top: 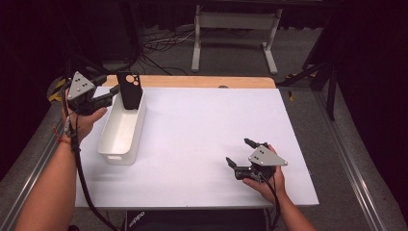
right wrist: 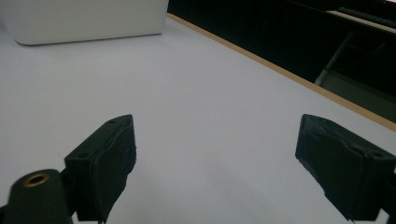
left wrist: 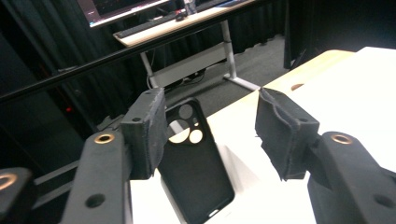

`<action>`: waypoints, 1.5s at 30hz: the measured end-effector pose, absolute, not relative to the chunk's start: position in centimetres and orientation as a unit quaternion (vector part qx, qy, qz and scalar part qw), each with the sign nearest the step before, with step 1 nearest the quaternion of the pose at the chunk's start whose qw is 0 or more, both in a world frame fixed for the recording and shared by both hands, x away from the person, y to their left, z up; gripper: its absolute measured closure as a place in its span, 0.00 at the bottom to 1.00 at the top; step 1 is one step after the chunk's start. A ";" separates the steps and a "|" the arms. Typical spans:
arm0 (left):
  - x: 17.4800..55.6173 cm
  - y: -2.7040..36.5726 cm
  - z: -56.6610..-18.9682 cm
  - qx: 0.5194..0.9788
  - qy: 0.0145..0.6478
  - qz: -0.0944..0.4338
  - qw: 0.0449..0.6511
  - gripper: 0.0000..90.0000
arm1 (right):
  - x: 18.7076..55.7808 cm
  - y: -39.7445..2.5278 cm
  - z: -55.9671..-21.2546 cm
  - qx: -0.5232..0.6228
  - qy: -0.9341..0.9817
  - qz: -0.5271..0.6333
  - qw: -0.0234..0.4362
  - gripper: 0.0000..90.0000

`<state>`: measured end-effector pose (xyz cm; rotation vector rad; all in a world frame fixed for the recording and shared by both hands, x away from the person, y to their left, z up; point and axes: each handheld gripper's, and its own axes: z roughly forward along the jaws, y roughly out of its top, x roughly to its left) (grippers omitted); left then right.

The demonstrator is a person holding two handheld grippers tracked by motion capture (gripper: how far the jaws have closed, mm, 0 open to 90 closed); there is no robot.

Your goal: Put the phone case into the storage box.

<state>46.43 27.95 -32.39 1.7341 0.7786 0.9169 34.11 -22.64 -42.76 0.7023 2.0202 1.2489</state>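
currently we note the white table (top: pixel 202 144), then the white bin (top: pixel 120 132) at its left with the black phone case (top: pixel 130 90) leaning upright inside. our left gripper (top: pixel 111 92) gapes beside the case; our right gripper (top: pixel 239 152) rests wide open, empty.

We've got loads of open table (top: pixel 202 144) between the two grippers — nothing in the way across the middle and right. The only obstacles sit far left: the white bin (top: pixel 122 132) and the black phone case (top: pixel 130 90) propped upright at its far end — that blocks the bin's back end.
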 end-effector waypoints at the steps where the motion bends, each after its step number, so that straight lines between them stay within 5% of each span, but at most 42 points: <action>1: 46.4 27.9 -32.4 0.714 0.322 0.378 0.494 0.45 | 34.1 -22.6 -42.7 0.268 0.771 0.477 0.325 0.14; 20: 45.8 26.6 -32.7 0.724 0.308 0.358 0.503 0.07 | 34.1 -22.7 -42.6 0.267 0.769 0.480 0.327 0.14; 45: 43.0 25.4 -32.2 0.715 0.273 0.360 0.534 0.04 | 33.9 -22.5 -42.6 0.263 0.772 0.476 0.328 0.14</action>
